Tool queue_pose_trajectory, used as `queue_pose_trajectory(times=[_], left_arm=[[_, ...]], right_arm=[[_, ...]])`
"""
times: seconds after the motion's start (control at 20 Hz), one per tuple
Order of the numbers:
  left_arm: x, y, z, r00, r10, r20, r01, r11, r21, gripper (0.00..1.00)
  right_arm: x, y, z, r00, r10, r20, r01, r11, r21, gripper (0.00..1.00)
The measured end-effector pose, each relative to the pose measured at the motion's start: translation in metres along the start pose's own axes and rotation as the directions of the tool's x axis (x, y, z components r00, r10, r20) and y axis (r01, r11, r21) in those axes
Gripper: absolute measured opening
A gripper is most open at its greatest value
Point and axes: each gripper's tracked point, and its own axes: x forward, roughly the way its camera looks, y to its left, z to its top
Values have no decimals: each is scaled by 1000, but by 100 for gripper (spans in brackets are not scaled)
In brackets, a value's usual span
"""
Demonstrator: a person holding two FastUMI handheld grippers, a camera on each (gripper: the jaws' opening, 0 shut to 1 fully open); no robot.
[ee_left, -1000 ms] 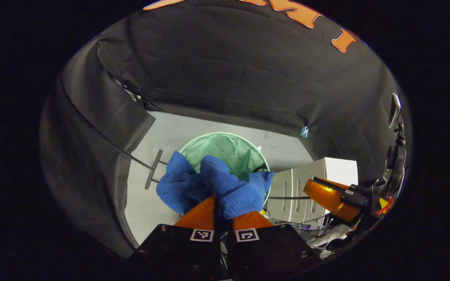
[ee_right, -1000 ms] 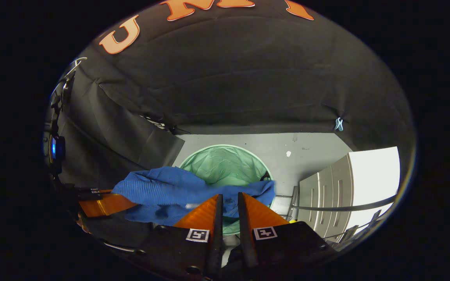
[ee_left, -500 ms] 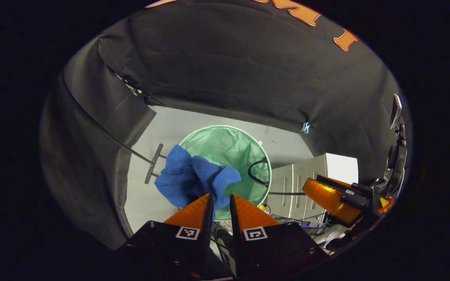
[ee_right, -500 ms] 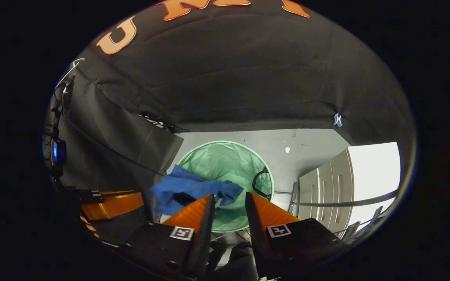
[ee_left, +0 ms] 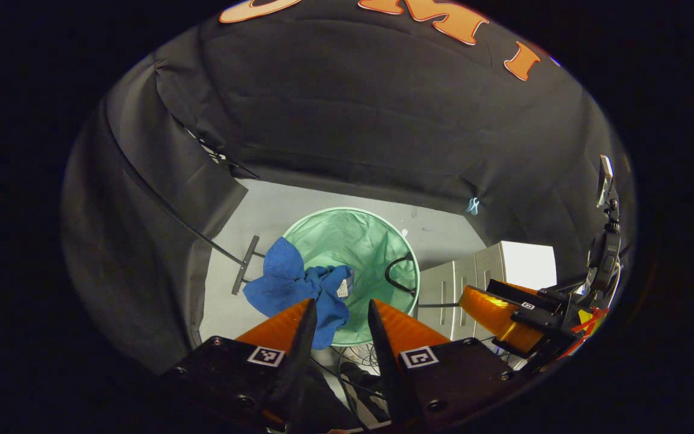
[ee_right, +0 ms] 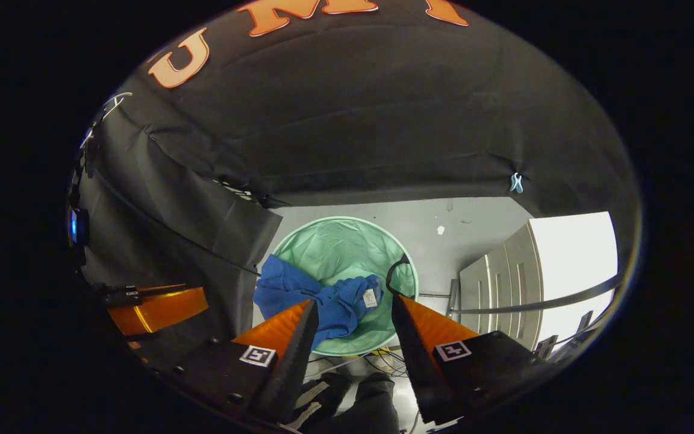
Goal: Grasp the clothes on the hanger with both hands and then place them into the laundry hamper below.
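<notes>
A blue knitted garment [ee_left: 299, 286] lies draped over the near-left rim of the round green laundry hamper [ee_left: 362, 241], partly inside it and partly hanging outside. In the right gripper view the same garment [ee_right: 317, 295] sags over the hamper's [ee_right: 347, 250] left rim, a white tag showing. My left gripper [ee_left: 338, 307] is open above the hamper with nothing between its fingers. My right gripper [ee_right: 350, 304] is open too, wide apart and empty. Each gripper appears off to the side in the other's view: the right gripper [ee_left: 497, 310] and the left gripper [ee_right: 157, 307].
The hamper stands on a grey floor [ee_right: 473, 226]. White drawer cabinets [ee_right: 540, 271] stand to its right, with a metal bar [ee_right: 534, 310] across them. A dark stand foot [ee_left: 244, 265] lies left of the hamper. Cables [ee_right: 371, 358] trail near its front.
Both grippers opened and let go of the blue garment. It dropped from between the fingers onto the hamper's near-left rim, where it now hangs.
</notes>
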Motion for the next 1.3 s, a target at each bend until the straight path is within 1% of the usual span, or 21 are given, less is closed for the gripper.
queue_pose_trajectory(times=[0.05, 0.1, 0.2, 0.25, 0.35, 0.4, 0.55, 0.6, 0.65, 0.7, 0.8, 0.85, 0.95, 1.15, 1.3], left_arm=[[-5, 0, -2, 1000, 3, 9, -3, 1000, 4, 62], [-10, -2, -2, 1000, 6, 19, -6, 1000, 5, 67], [-21, -5, -2, 999, 12, 41, -12, 1000, 1, 68], [-24, -5, -3, 998, 17, 53, -17, 1000, -1, 71], [-33, -6, -11, 997, 25, 68, -24, 1000, -10, 89], [-35, -8, -8, 997, 27, 75, -26, 1000, -11, 97], [-52, -10, -12, 994, 41, 106, -40, 999, -13, 96], [-58, -12, -9, 992, 40, 118, -39, 999, -15, 96], [-66, -14, -7, 990, 39, 134, -37, 999, -18, 94], [-73, -16, -4, 988, 41, 150, -38, 999, -24, 98], [-89, -13, 4, 980, 57, 192, -51, 998, -36, 97], [-98, -9, 10, 972, 81, 221, -72, 996, -45, 97], [-115, -10, 20, 959, 94, 268, -84, 995, -51, 98], [-152, -17, 38, 933, 88, 348, -72, 996, -59, 97], [-171, -22, 44, 920, 88, 381, -72, 996, -57, 97]], right_arm=[[-4, 0, -2, 1000, -1, 4, 1, 1000, 1, 77], [-7, -2, -4, 1000, -4, 8, 4, 1000, 0, 87], [-15, -4, -5, 1000, 0, 18, 0, 1000, -2, 89], [-19, -3, -3, 1000, 3, 29, -3, 1000, -2, 84], [-30, -4, -3, 999, 10, 48, -10, 1000, 3, 87], [-36, -5, -2, 998, 10, 56, -10, 1000, 4, 87], [-53, -8, 4, 997, 10, 80, -10, 1000, -2, 91], [-59, -9, 6, 996, 8, 88, -8, 1000, -3, 99], [-64, -9, 9, 995, 9, 96, -9, 1000, -3, 99], [-68, -9, 12, 994, 10, 106, -10, 1000, -5, 99], [-81, -9, 18, 992, 12, 128, -11, 1000, -14, 98], [-87, -8, 23, 990, 12, 141, -10, 1000, -21, 98], [-101, -8, 31, 985, 14, 170, -8, 999, -36, 98], [-130, -2, 53, 971, 21, 239, -4, 998, -69, 98], [-149, 0, 66, 956, 27, 291, 1, 996, -95, 98]])
